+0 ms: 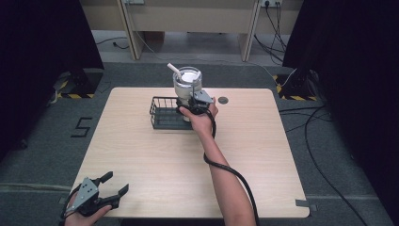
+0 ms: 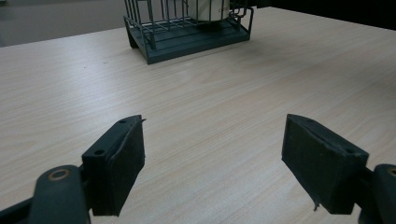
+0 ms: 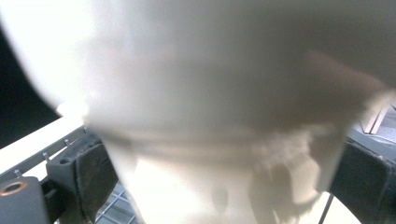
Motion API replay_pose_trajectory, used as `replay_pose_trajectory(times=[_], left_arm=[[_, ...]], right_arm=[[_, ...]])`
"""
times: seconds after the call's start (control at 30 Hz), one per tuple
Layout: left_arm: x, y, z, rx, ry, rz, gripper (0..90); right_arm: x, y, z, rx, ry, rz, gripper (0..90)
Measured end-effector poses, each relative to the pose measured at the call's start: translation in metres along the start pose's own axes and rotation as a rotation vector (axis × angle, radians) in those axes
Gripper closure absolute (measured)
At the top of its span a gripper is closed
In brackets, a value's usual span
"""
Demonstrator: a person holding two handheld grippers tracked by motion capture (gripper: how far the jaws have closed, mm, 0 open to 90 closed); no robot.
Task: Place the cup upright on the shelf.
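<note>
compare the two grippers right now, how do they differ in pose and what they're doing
The left gripper sits at the table's near left corner with its jaws spread wide on nothing; the right gripper is reached out to the wire basket, its jaws on either side of the white cup. The left is far from the basket, the right right at it. Both are black, two-jawed and hand-held.

I see a clear plastic cup [image 1: 187, 82] with a lid and a white straw [image 1: 173, 68] leaning up and left from its top. It stands upright, its pale lower part inside the right end of a dark wire basket [image 1: 164, 113] at the desk's [image 1: 141, 155] far middle. Up close its wall looks milky white, blurred.
</note>
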State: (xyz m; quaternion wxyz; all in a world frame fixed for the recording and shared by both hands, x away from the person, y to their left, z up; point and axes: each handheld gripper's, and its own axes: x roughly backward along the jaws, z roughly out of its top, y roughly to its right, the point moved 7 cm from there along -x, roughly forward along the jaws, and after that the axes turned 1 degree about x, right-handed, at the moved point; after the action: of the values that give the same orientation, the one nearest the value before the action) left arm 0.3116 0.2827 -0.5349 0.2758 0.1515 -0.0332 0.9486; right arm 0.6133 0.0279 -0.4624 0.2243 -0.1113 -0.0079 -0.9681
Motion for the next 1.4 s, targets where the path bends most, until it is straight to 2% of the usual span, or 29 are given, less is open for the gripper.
replay_pose_trajectory(times=[0.37, 0.43, 0.73, 1.0, 1.4], left_arm=[[0.000, 0.000, 0.000, -0.002, -0.001, 0.002, 20.8], [0.000, 0.000, 0.000, -0.004, -0.004, 0.003, 20.8], [-0.001, 0.000, 0.000, -0.005, -0.006, 0.006, 20.8], [-0.002, 0.001, -0.001, -0.004, -0.007, 0.002, 20.8], [-0.001, 0.001, 0.000, -0.007, -0.006, 0.004, 20.8]], right_arm=[[0.016, 0.000, 0.000, -0.011, 0.014, 0.003, 5.1], [0.024, 0.001, -0.001, -0.011, 0.013, 0.009, 5.1], [0.045, 0.002, 0.003, 0.011, 0.026, 0.023, 5.8], [0.066, 0.004, -0.002, 0.037, 0.006, 0.037, 7.0], [0.091, 0.009, -0.008, 0.041, 0.006, 0.034, 10.8]])
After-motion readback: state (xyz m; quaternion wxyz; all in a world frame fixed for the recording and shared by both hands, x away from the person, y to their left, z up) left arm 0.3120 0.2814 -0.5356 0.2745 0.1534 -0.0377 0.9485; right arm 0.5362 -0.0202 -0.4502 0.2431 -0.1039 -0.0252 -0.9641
